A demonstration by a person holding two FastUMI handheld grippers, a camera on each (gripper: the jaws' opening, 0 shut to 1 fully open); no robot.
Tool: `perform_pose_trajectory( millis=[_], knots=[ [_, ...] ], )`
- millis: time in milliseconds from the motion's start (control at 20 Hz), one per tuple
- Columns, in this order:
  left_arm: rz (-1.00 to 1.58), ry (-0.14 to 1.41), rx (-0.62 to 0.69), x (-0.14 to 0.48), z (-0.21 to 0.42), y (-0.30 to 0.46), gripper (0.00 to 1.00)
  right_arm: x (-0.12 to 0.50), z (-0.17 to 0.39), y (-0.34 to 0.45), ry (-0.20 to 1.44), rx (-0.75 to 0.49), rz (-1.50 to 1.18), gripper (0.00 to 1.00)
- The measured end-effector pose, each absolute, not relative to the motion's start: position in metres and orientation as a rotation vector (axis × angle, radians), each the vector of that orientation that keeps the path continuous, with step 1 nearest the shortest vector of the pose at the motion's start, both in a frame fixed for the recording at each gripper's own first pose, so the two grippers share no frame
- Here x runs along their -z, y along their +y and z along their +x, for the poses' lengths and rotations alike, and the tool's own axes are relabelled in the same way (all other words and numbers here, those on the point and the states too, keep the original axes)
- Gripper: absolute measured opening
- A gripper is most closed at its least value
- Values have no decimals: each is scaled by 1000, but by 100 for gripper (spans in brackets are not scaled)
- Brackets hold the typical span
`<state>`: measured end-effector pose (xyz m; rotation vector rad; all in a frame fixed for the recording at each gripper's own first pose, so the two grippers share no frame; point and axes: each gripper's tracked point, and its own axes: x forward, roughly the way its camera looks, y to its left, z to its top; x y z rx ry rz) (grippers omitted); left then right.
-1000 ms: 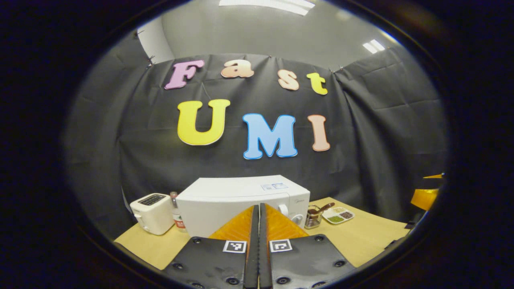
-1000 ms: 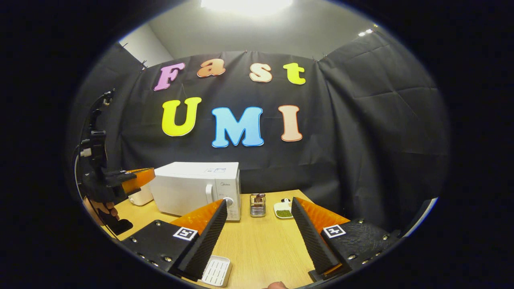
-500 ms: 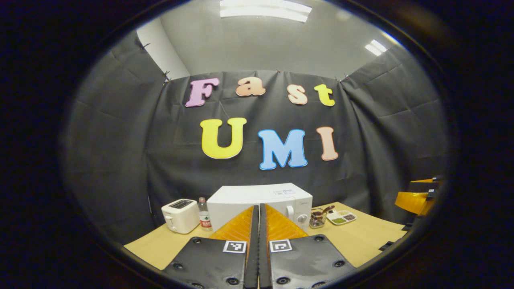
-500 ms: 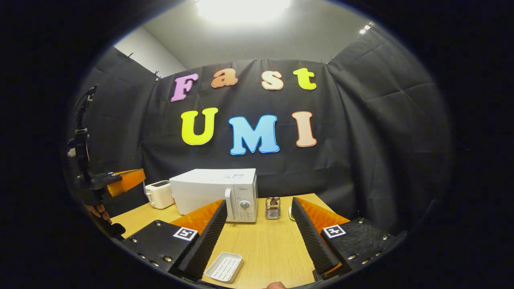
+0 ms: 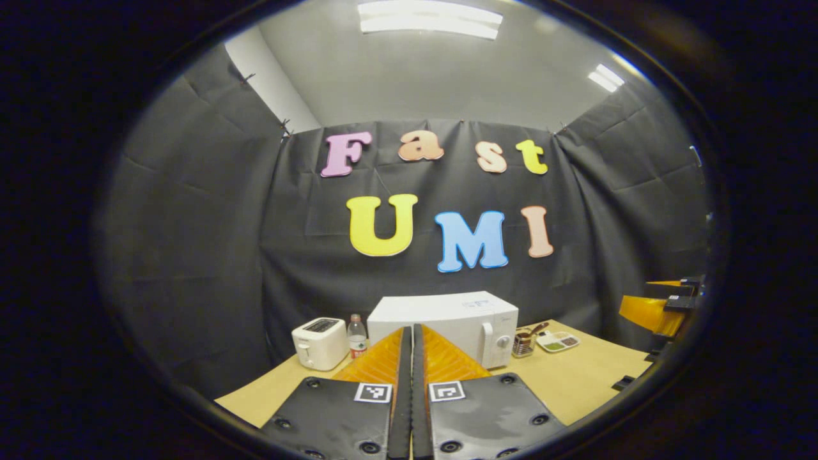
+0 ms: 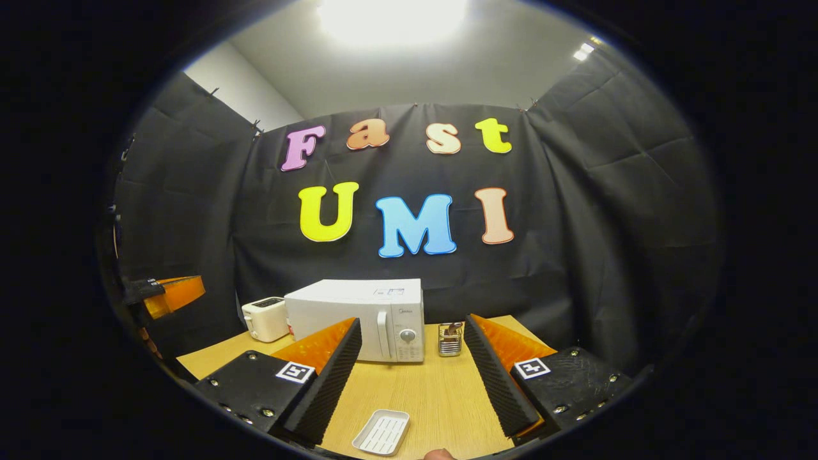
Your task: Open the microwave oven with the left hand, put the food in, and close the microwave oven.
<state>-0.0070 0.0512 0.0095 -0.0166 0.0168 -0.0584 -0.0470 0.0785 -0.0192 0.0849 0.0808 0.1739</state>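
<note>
Above the near edge of the wooden table [image 6: 434, 390], the left gripper [image 5: 412, 338] was held level and aimed at the microwave oven [image 5: 447, 322], its two fingers pressed together with nothing between them. The right gripper [image 6: 412, 348] hovered lower over the tabletop, its ribbed pads [image 6: 332, 377] spread wide apart and empty. That white, boxy oven stood at the back of the table with its door closed and a round knob beside the handle. A white toaster [image 5: 319, 342] and a small bottle [image 5: 356, 335] stood to its left, a wire holder [image 6: 450, 338] to its right. A slotted white tray [image 6: 382, 432], possibly plastic, lay just before the right gripper.
</note>
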Motion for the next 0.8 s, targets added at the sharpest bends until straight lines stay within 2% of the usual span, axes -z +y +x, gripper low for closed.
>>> perform_pose_trajectory(
  millis=[100,150,300,400,500,800],
  knots=[
    [-31,23,52,-8,-11,55,10,15,-50,90,72,-188,78,98],
    [-36,30,48,-1,-8,58,16,15,-52,95,73,-194,71,98],
    [-33,22,54,0,-9,63,51,10,-53,106,60,-202,68,98],
    [-7,7,58,-4,-13,63,80,7,-55,110,53,-205,72,98],
    [13,-11,65,-9,-16,60,94,7,-55,111,53,-203,72,97],
    [17,-25,68,-9,-26,52,96,6,-60,110,55,-192,69,98]
  ],
)
